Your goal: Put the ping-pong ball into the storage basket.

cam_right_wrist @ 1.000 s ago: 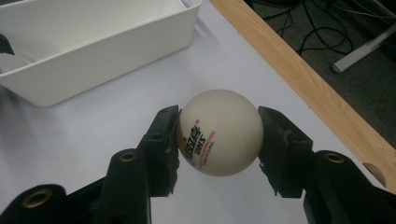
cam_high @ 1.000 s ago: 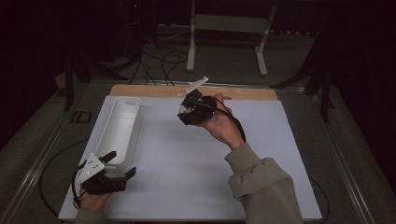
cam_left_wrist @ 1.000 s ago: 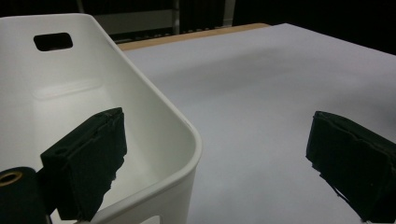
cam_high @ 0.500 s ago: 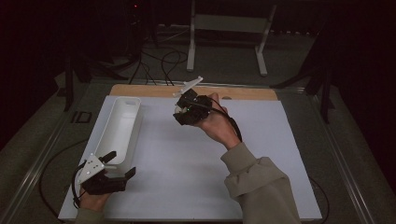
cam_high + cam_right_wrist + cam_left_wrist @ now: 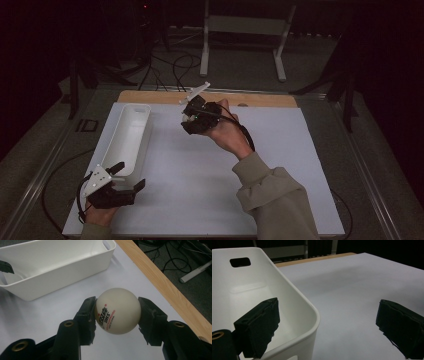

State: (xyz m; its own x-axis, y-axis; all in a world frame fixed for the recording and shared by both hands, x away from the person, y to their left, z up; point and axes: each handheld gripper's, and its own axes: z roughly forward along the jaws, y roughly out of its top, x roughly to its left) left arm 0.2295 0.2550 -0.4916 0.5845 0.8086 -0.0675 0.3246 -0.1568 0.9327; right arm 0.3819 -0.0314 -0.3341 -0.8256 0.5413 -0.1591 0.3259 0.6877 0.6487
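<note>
A cream table-tennis ball [image 5: 117, 311] with red and black print is pinched between the two black pads of my right gripper [image 5: 117, 305], which is shut on it. In the high view that right gripper [image 5: 192, 120] hangs above the white sheet, just right of the far end of the long white bin [image 5: 125, 137]. My left gripper [image 5: 131, 176] rests at the bin's near end with its jaws wide apart. In the left gripper view, one pad [image 5: 259, 325] sits inside the bin [image 5: 294, 302] and the other pad [image 5: 402, 326] is outside over the sheet, holding nothing.
A white sheet [image 5: 200, 190] covers the table, with a wooden strip [image 5: 260, 98] along its far edge. The bin [image 5: 57, 262] has a handle slot [image 5: 240, 262] in its end wall. Cables and a stand's feet lie on the floor beyond the table.
My right gripper, still holding the ball, has drifted slightly left toward the bin's far end. The left gripper has stayed where it was.
</note>
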